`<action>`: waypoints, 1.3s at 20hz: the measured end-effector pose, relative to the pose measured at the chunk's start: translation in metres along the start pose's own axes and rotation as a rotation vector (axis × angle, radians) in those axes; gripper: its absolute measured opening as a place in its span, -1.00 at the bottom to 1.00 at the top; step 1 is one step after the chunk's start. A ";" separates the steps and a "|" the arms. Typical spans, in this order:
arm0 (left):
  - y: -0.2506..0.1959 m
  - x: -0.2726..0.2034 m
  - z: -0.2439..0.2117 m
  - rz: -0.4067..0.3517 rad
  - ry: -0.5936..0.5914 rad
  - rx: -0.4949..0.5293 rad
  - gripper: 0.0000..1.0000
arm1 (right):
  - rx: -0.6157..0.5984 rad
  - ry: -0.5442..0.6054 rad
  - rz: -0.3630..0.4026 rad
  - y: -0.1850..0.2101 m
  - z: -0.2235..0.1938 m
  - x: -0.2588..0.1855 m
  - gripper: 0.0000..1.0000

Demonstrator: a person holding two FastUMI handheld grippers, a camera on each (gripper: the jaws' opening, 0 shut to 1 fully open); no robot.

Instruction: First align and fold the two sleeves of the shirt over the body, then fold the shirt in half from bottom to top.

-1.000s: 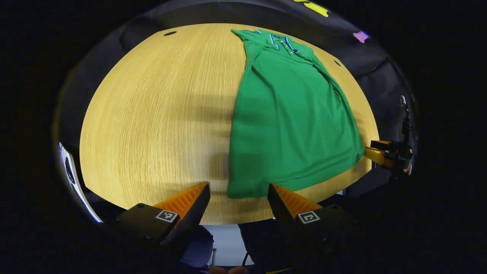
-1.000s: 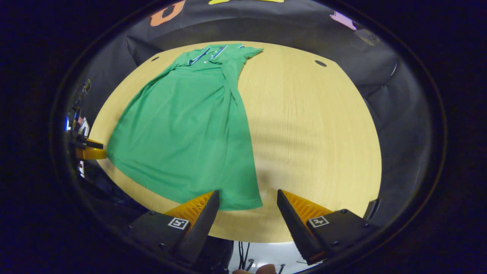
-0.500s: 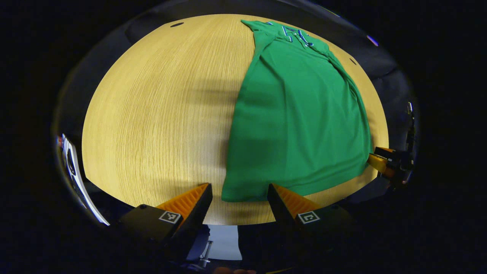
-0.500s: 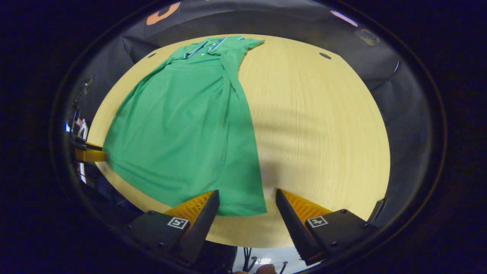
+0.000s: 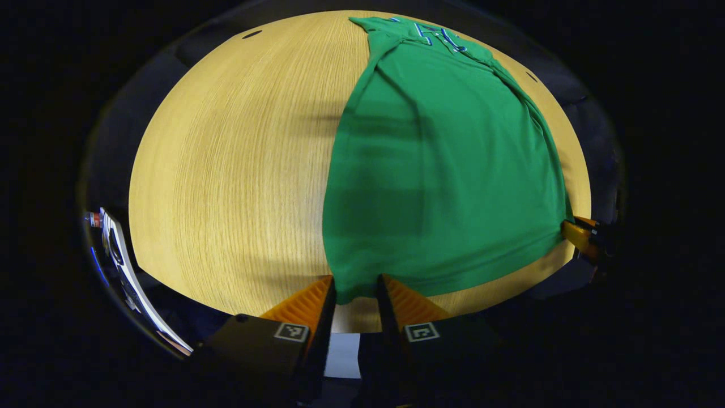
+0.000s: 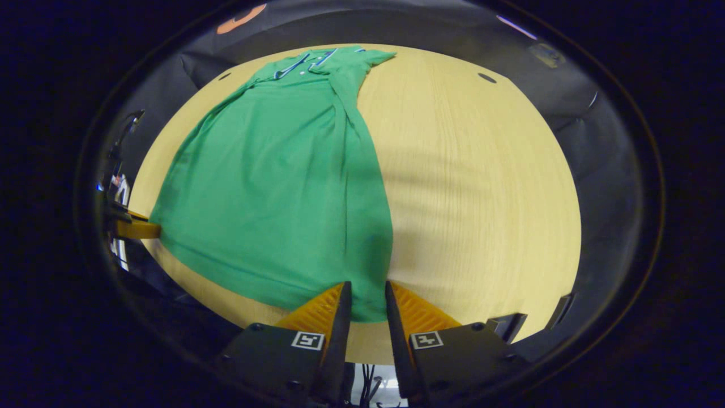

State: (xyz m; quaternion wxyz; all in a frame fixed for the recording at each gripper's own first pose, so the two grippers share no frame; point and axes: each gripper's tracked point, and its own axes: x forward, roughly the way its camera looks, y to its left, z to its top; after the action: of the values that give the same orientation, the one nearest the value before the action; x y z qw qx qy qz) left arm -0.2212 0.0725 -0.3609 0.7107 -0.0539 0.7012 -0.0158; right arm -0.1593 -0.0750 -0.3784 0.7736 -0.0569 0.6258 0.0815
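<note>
Shirt (image 5: 442,170) flat on table (image 5: 226,170); left gripper (image 5: 355,294), right gripper (image 6: 368,303) jaws nearly closed around hem corners; no legible writing.

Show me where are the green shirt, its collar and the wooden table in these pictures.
green shirt (image 5: 442,170), left gripper view, middle of the body.
collar (image 6: 308,61), right gripper view, striped edge at the far end.
wooden table (image 6: 481,187), right gripper view, bare top beside the shirt.

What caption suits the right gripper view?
Right claw closing around the bottom hem corner of the green shirt on the wooden table.
</note>
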 end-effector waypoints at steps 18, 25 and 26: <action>-0.120 -0.117 0.099 -0.356 -0.223 -0.097 -0.93 | 0.189 -0.053 0.158 -0.009 0.044 -0.063 -0.95; -0.117 -0.175 0.151 -0.395 -0.372 -0.026 -0.93 | 0.270 -0.171 0.221 -0.011 0.103 -0.091 -0.95; -0.119 -0.171 0.157 -0.402 -0.398 -0.006 -0.93 | 0.295 -0.182 0.245 -0.008 0.112 -0.097 -0.96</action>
State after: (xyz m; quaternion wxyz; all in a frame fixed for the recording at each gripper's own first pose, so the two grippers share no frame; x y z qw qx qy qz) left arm -0.0606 -0.0201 -0.1773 0.8170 -0.1961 0.5230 -0.1433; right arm -0.0696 -0.0671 -0.2604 0.8113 0.1409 0.5606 0.0872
